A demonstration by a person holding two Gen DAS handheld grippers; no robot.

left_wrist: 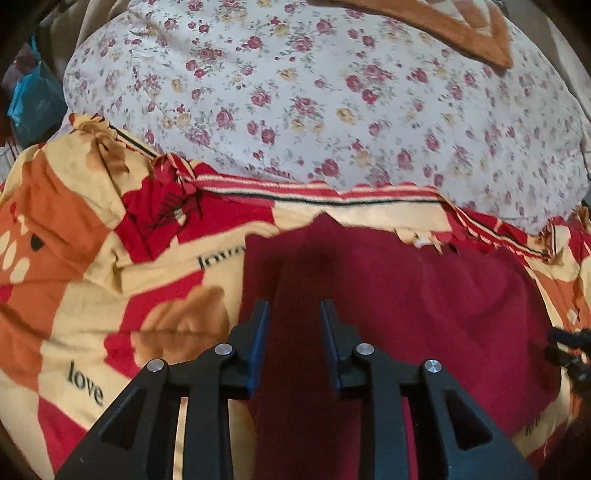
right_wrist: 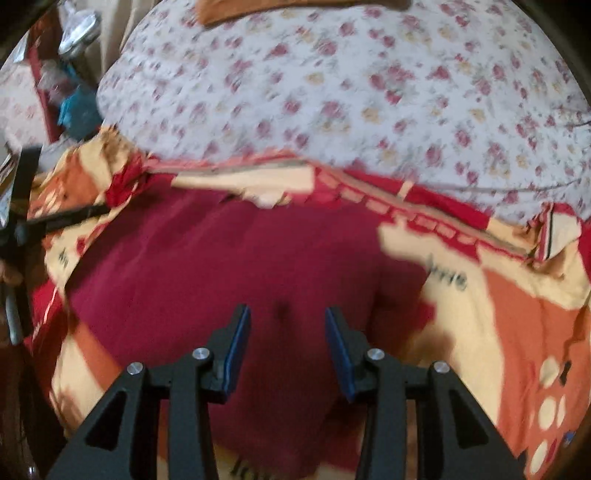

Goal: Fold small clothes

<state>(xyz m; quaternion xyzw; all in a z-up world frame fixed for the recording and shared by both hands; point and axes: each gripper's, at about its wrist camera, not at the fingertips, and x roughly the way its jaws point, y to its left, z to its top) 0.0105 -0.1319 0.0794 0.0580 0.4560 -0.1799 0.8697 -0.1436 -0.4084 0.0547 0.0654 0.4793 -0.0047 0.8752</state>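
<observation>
A dark red garment [left_wrist: 424,288] lies spread flat on a patterned bedspread [left_wrist: 74,302]. My left gripper [left_wrist: 294,308] is open and empty, hovering over the garment's left part. In the right wrist view the same dark red garment [right_wrist: 229,266] fills the middle. My right gripper [right_wrist: 288,314] is open and empty above the garment's right part. The right gripper shows at the far right edge of the left wrist view [left_wrist: 570,350]. The left gripper shows as dark bars at the left edge of the right wrist view [right_wrist: 26,221].
A white flowered quilt [left_wrist: 332,92] is heaped behind the garment. A brown-edged cloth [left_wrist: 461,26] lies at the top on the quilt. A blue bag [left_wrist: 33,99] and clutter sit off the bed's left side. The bedspread [right_wrist: 517,314] is red, orange and cream with "love" print.
</observation>
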